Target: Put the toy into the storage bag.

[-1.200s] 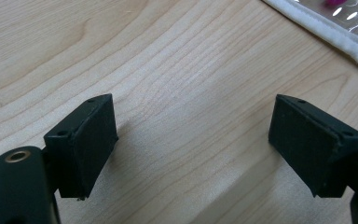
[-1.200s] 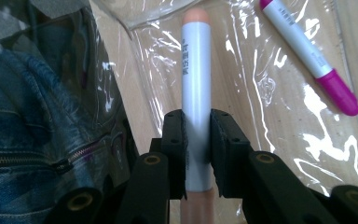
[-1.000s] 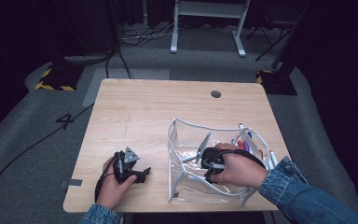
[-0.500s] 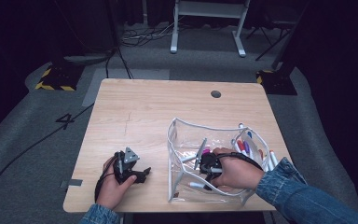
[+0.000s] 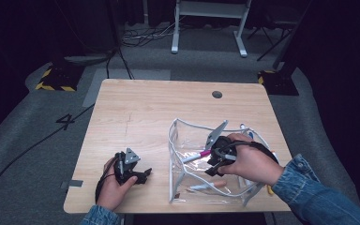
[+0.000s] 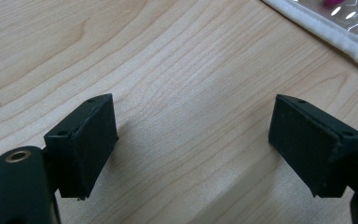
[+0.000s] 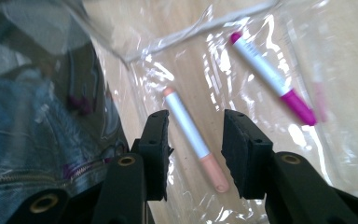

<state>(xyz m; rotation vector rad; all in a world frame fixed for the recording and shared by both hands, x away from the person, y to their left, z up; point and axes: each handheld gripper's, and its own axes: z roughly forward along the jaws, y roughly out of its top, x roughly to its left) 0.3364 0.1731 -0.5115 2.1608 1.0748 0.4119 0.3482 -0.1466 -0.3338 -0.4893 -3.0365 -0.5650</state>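
The peach-capped marker [image 7: 193, 138] lies flat on the floor of the clear pouch [image 5: 174, 140], on the near right part of the wooden table [image 5: 154, 112]. In the high view it [image 5: 209, 186] rests near the pouch's near edge with its long axis running left to right, the peach end toward the right. In the right gripper view its length runs between the two jaws, the larger peach cap at the near end and the small peach tip at the far end.

The right gripper [image 7: 196, 140] hangs over it inside the pouch, released: its jaws have just been opening, and the marker lies in the gap between them, with the pads clear of its barrel on both sides. In the high view that gripper [image 5: 215, 161] sits in the person's right hand [image 5: 251, 161] above the pouch.

A second marker, magenta-capped [image 7: 272, 77], lies in the pouch farther off and to the right, its barrel slanted, apart from the first. More pens [image 5: 243, 129] show at the pouch's far right side. The pouch's white-edged wall stands up around the gripper.

The left gripper [image 6: 193, 140] rests on bare wood left of the pouch, its jaws spread wide with nothing between them; the pouch's white edge [image 6: 326, 32] lies just beyond.
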